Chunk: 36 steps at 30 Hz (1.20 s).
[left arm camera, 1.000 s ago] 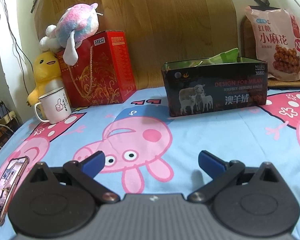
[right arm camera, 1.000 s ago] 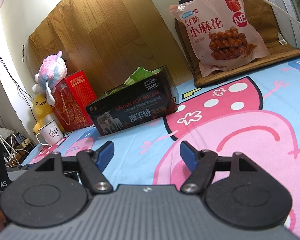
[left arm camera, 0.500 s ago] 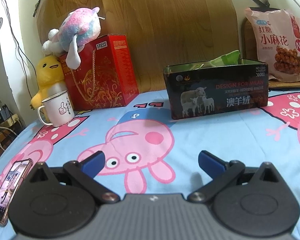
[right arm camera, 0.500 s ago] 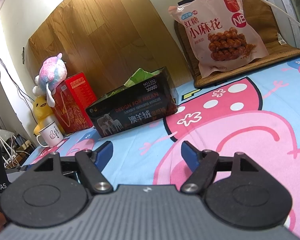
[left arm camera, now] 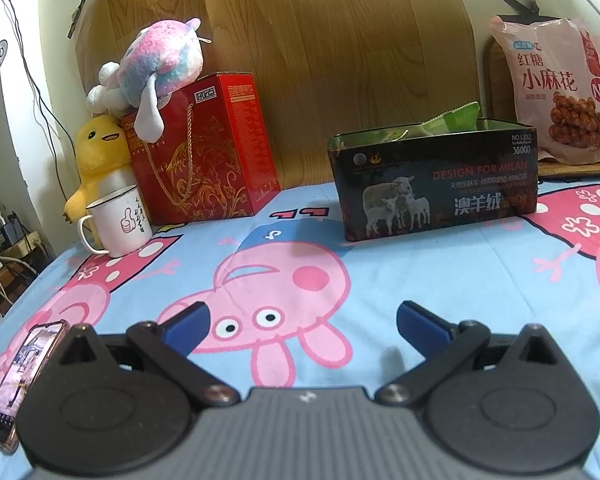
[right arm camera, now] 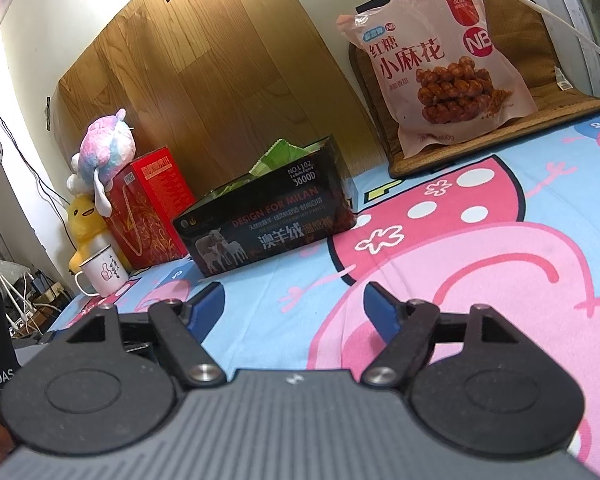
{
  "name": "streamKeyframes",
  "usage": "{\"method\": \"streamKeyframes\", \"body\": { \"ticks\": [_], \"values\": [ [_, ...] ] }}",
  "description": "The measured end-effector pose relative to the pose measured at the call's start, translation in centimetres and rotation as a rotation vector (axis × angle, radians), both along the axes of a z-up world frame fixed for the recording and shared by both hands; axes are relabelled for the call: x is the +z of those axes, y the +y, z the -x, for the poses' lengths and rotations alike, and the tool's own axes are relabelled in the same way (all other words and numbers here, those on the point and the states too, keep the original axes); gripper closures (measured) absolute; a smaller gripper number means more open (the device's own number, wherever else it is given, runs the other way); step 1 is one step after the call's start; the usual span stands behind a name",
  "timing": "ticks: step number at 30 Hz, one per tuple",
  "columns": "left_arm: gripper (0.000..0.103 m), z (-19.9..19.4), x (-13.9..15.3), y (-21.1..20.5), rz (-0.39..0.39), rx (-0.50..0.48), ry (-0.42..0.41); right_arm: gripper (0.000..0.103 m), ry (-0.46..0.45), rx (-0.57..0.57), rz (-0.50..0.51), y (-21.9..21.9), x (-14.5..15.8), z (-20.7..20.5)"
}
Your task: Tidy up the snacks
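**Both grippers empty, snack box and bag untouched on the cartoon sheet**

Now the left gripper (left arm camera: 302,322) hangs low over the blue cartoon-pig bed sheet (left arm camera: 440,280), its blue-tipped jaws spread wide with nothing between them. The right gripper (right arm camera: 294,306) is likewise empty, and its jaws are opening.

Seen from the left wrist, the black rectangular cardboard box printed with white sheep (left arm camera: 436,184) stands at about one o'clock, well apart from the gripper. Its long axis runs left to right, the printed long face turned to the camera and its top open. Green snack packets (left arm camera: 456,118) poke up out of it near its right end. At two o'clock, the pink plastic bag of twisted fried dough (left arm camera: 556,92) stands upright, leaning back on a brown woven mat (left arm camera: 580,168), its printed front facing the camera.

From the right wrist the box (right arm camera: 268,224) lies at eleven o'clock, its long axis slanting away up to the right, so the short right end shows as well. This view shows the mat's (right arm camera: 500,148) full shape, bent up behind the bag (right arm camera: 448,64).

Only the left view shows a smartphone in a pink case (left arm camera: 18,380) at eight o'clock. Both show the red gift box (left arm camera: 216,148), pastel plush toy (left arm camera: 160,64), yellow plush duck (left arm camera: 96,152) and white enamel mug (left arm camera: 120,220).
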<state>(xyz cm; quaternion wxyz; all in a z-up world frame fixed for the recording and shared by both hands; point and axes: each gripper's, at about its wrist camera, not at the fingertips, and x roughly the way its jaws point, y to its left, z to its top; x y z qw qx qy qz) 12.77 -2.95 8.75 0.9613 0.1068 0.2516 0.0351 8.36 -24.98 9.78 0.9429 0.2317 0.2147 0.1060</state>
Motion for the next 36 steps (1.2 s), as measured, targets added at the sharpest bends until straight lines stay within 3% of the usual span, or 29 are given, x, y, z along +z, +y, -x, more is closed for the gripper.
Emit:
{"method": "streamKeyframes", "body": {
  "ticks": [16, 36],
  "values": [
    [0.000, 0.65, 0.16, -0.61, -0.025, -0.044, -0.036, 0.022, 0.005, -0.007, -0.002, -0.09, -0.05, -0.02],
    [0.000, 0.83, 0.23, -0.64, 0.015, -0.092, -0.029, 0.021, 0.019, -0.011, 0.009, -0.07, 0.00, -0.13]
  ]
}}
